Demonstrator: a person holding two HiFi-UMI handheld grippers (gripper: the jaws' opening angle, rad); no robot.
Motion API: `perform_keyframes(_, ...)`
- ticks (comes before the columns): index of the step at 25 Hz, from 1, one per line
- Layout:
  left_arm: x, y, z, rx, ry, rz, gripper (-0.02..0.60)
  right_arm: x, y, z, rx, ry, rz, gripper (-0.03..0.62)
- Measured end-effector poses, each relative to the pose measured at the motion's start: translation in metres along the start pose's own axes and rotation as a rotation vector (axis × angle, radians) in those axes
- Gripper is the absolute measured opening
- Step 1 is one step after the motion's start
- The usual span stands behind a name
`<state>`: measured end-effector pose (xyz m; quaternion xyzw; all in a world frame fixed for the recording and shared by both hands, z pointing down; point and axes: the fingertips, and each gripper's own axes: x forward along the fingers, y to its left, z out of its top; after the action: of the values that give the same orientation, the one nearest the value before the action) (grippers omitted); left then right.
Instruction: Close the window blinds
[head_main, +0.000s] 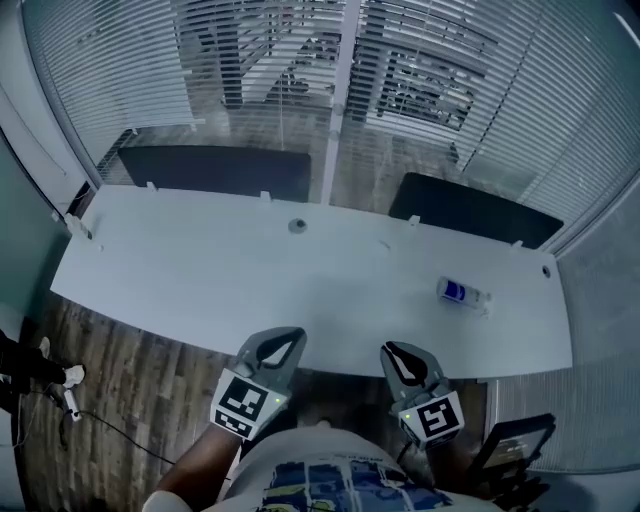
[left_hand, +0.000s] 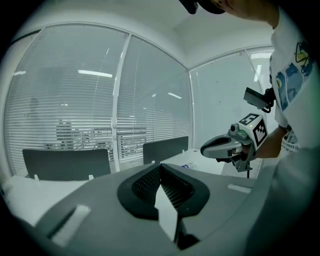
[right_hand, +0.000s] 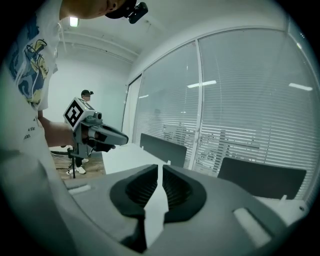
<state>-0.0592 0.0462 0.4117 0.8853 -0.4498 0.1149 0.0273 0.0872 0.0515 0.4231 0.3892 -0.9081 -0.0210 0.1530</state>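
1. Head view: my left gripper (head_main: 283, 342) and right gripper (head_main: 400, 358) hover side by side at the near edge of the counter (head_main: 250, 280). The window blinds (head_main: 120, 80) hang across the glass on its far side, well apart from both.
2. Same view, on progress: the slats look tilted open, and I can see buildings through the middle panes. I judge that closing has not begun. I can't pick out a cord or wand for certain.
3. The only container is a small bottle (head_main: 460, 293) lying on its side near the counter's right end. What it holds I can't tell.
4. Left gripper view: the fingers (left_hand: 172, 187) are pressed together, nothing between them. The blinds fill the glass ahead, beyond two dark panels (left_hand: 65, 164). The right gripper floats alongside.
5. Right gripper view: these fingers (right_hand: 176, 189) are closed and empty too. The blinds run behind the panels, untouched.
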Motion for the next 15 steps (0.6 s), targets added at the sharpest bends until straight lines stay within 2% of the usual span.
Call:
perform_keyframes(5, 0.029, 0.042, 0.010, 0.028, -0.009, -0.047, 0.005, 0.042, -0.017, 0.016, 0.011, -0.011, -0.048, 0.029)
perform_keyframes(15, 0.055, 0.103, 0.006, 0.062, -0.023, -0.125, 0.005, 0.090, -0.010, 0.023, 0.035, 0.027, -0.154, 0.029)
